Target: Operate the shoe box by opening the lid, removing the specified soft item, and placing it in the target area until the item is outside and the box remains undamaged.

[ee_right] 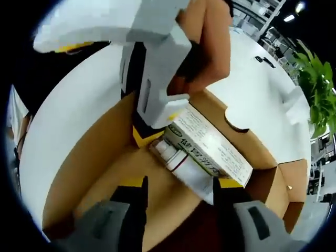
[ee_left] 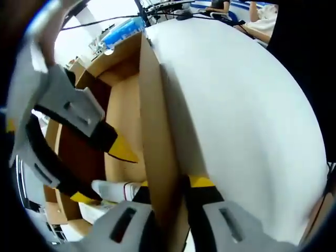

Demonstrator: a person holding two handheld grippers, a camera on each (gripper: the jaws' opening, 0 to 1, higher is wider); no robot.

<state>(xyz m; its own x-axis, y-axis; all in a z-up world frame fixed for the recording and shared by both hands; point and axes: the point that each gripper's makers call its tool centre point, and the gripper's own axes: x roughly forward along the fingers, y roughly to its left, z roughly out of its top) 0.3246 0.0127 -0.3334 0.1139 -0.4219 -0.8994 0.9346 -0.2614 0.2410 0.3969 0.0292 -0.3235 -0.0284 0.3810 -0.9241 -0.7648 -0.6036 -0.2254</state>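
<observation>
A brown cardboard shoe box [ee_left: 123, 105] stands open on a white table [ee_left: 247, 105]. My left gripper [ee_left: 170, 184] is shut on the box's upright side wall, one jaw inside and one outside. Seen in the right gripper view, it [ee_right: 155, 123] comes down from above onto that wall. Inside the box [ee_right: 89, 168] lie a white printed pack [ee_right: 210, 147] and a white tube [ee_right: 176, 160] with a red band. My right gripper [ee_right: 178, 182] is open, its jaws either side of the tube's near end. In the left gripper view, the right gripper [ee_left: 102, 173] reaches into the box, beside the white item [ee_left: 113, 189].
A hand [ee_right: 205, 47] holds the left gripper. The box's cut-out end flap [ee_right: 283, 184] stands to the right. A green plant [ee_right: 315, 79] is at the table's far edge. Black cables [ee_left: 105, 23] and a seated person [ee_left: 262, 16] lie beyond the box.
</observation>
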